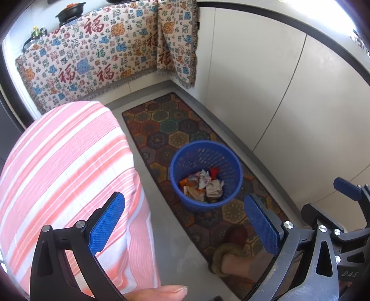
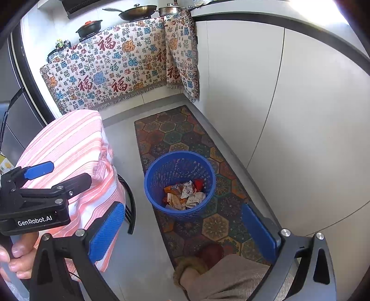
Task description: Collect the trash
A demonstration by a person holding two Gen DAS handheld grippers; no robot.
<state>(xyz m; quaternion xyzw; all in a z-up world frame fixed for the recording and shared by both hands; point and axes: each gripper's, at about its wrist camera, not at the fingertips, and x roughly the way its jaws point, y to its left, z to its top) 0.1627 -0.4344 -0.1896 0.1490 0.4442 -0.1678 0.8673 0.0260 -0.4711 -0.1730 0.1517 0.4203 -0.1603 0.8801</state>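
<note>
A blue plastic basket (image 1: 205,174) stands on a patterned floor mat (image 1: 175,129); it also shows in the right wrist view (image 2: 180,185). Crumpled wrappers and paper trash (image 1: 203,185) lie in its bottom, seen too in the right wrist view (image 2: 185,194). My left gripper (image 1: 185,227) is open and empty, held above and in front of the basket. My right gripper (image 2: 182,233) is open and empty, also above the basket's near side. The left gripper appears at the left of the right wrist view (image 2: 34,185), and part of the right gripper shows at the right edge of the left wrist view (image 1: 346,208).
A table covered with a pink striped cloth (image 1: 64,176) stands left of the mat. A patterned cloth (image 1: 97,62) hangs over the far counter, which carries pots (image 2: 136,11). White cabinet doors (image 1: 277,92) run along the right. The person's slippered foot (image 1: 231,250) rests on the mat.
</note>
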